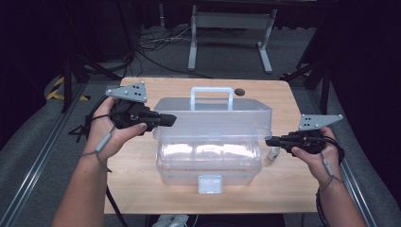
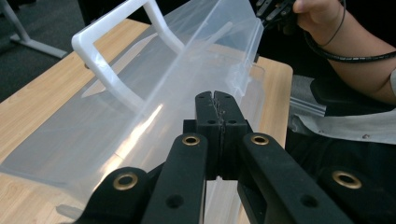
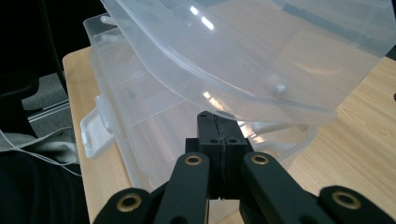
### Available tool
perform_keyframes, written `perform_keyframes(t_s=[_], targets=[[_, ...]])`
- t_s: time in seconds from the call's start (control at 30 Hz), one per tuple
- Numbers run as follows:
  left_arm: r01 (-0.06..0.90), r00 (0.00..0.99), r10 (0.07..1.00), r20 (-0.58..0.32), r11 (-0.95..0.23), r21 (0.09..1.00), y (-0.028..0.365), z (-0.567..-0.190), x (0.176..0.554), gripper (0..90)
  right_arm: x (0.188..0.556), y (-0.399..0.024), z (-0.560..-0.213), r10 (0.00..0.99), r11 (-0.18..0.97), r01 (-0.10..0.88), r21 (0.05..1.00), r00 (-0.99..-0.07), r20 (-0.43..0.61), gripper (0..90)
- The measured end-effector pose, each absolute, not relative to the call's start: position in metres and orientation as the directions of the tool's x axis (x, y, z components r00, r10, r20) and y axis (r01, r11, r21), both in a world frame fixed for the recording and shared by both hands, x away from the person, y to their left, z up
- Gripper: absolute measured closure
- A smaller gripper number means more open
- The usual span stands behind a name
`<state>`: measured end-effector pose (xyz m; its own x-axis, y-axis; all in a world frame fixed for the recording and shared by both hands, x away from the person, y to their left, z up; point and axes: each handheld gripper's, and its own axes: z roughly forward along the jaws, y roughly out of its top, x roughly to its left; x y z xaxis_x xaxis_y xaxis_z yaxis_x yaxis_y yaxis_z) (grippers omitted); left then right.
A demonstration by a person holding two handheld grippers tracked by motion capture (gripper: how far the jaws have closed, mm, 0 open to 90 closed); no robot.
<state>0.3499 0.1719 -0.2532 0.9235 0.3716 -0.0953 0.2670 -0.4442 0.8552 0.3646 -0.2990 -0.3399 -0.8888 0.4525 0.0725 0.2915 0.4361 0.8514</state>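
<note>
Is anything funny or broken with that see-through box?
Nothing looks broken or spilled. The odd part is the clear lid: it is lifted partway and tilted above the box instead of lying flat. The shut left gripper and shut right gripper sit at its two ends.

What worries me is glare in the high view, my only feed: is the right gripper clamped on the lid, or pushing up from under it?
Observer: Pushing, it seems. In the right gripper view the right gripper has its jaws shut together with nothing between them, and the tips sit just under the rim of the raised lid.
Operator: And the left gripper, same story?
Observer: The left gripper view shows the left gripper shut too, with nothing between the jaws. The tips are at the lid's near end, but I cannot tell whether they touch it.
</note>
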Motion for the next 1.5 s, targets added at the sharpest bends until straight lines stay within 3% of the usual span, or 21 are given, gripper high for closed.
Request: perform_keyframes(t_s=[0.33,0.97,1.5], targets=[[0.264,0.931,0.347,-0.113,-0.427,0.865,0.172,-0.269,0.340,90.0,0.371,-0.297,-0.330,0.489,0.397,0.295,0.869,-0.870,0.072,90.0],[0.332,0.873,0.477,-0.098,-0.434,0.838,0.177,-0.309,0.343,90.0,0.375,-0.298,-0.331,0.501,0.352,0.300,0.886,-0.861,0.093,90.0],[0.376,0.847,0.513,-0.137,-0.396,0.838,0.183,-0.326,0.349,90.0,0.373,-0.297,-0.335,0.507,0.354,0.302,0.885,-0.857,0.089,90.0]])
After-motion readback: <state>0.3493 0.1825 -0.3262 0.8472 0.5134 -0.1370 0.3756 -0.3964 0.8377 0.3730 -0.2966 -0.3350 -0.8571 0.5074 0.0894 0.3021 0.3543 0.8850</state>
